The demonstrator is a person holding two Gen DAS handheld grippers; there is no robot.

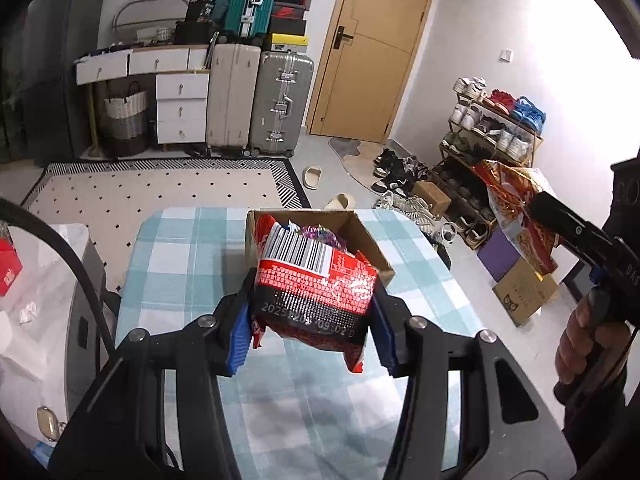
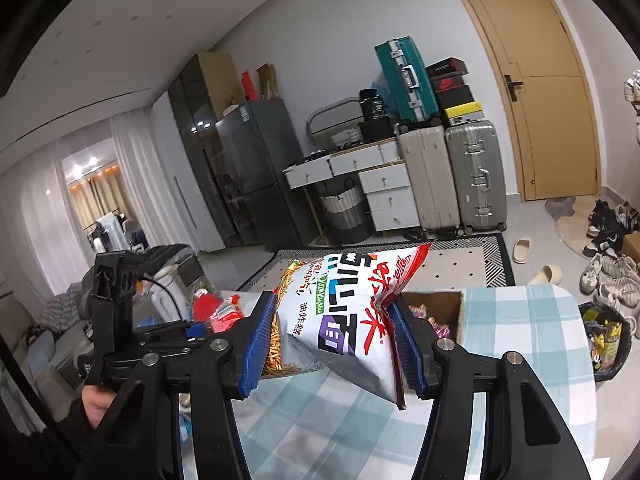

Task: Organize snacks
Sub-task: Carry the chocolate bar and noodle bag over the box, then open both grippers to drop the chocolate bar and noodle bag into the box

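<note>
My left gripper point(image 1: 312, 320) is shut on a red and black snack bag point(image 1: 320, 276) with a barcode, held above the checked tablecloth point(image 1: 180, 248). Just beyond it stands an open cardboard box point(image 1: 368, 240) with several snack packets inside. My right gripper point(image 2: 332, 340) is shut on a white noodle-snack bag point(image 2: 344, 316) with red and black lettering, also raised above the table point(image 2: 520, 320); the box point(image 2: 436, 304) is behind it. In the left wrist view the right gripper point(image 1: 536, 210) holds that bag point(image 1: 508, 196) at the far right. The right wrist view shows the left gripper point(image 2: 200, 326) with its red bag point(image 2: 220, 308).
Suitcases point(image 1: 256, 100) and a white drawer unit point(image 1: 180, 108) line the back wall beside a wooden door point(image 1: 372, 48). A shoe rack point(image 1: 492, 128) and loose shoes crowd the floor on the right. A black bin point(image 2: 608, 340) stands by the table's right edge.
</note>
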